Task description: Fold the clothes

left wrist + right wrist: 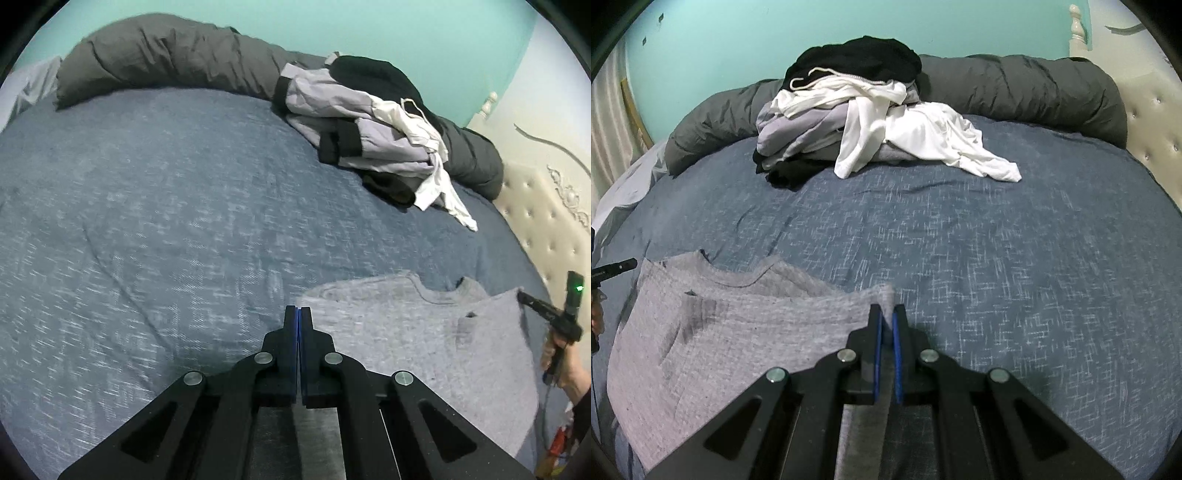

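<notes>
My right claw (886,317) pinches a corner of the gray shirt (738,325) — it lies spread on the blue bed (997,258). My left claw (298,314) is closed on nothing, over the bedspread beside the shirt — the clothes pile (857,122) sits well apart.

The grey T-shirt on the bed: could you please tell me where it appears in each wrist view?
Left wrist view: the grey T-shirt lies lower right, beside the shut left tongs.
Right wrist view: lower left, one edge pinched in the right tongs.
Shared landmark: the clothes pile against the dark rolled duvet.
</notes>
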